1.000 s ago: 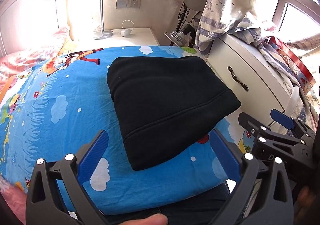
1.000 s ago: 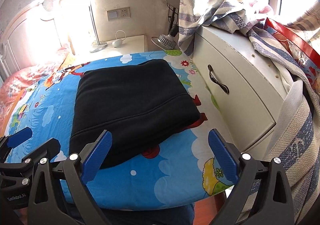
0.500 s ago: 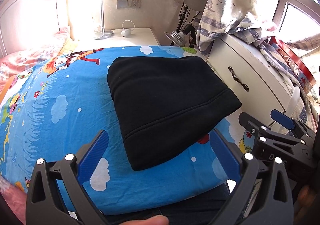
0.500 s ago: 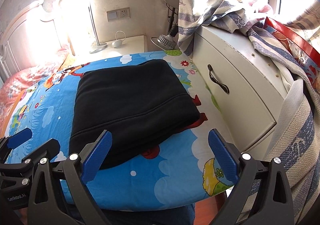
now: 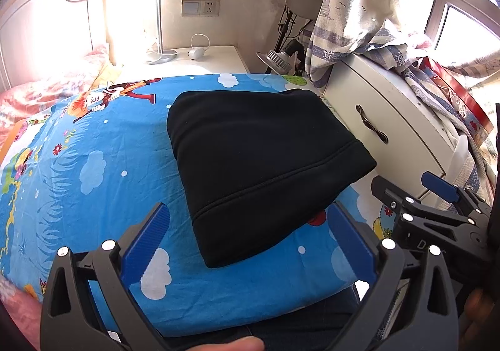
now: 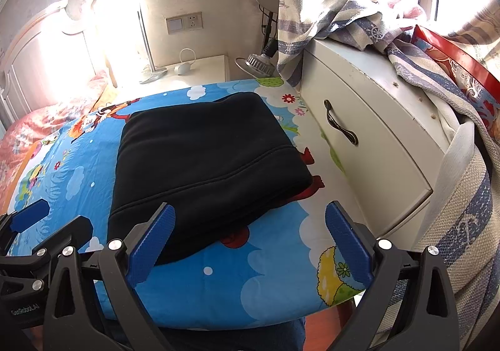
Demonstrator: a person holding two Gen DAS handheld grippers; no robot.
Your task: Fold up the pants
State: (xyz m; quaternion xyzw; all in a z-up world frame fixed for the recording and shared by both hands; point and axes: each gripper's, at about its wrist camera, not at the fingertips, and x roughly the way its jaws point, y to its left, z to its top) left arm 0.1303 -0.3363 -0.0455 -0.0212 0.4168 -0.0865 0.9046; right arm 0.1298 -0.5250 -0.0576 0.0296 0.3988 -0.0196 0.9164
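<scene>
The black pants (image 5: 262, 163) lie folded on the blue sheet (image 5: 78, 169), at twelve o'clock of both spread, empty grippers: left gripper (image 5: 247, 238), right gripper (image 6: 248, 237); hold clear, only smoothing loose edges

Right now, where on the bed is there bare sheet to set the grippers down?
Bare blue cartoon sheet lies left of the folded black fleece pants, and a strip runs between the pants' near edge and the bed's front edge. Right is tight: the pants near the white drawer cabinet.
</scene>
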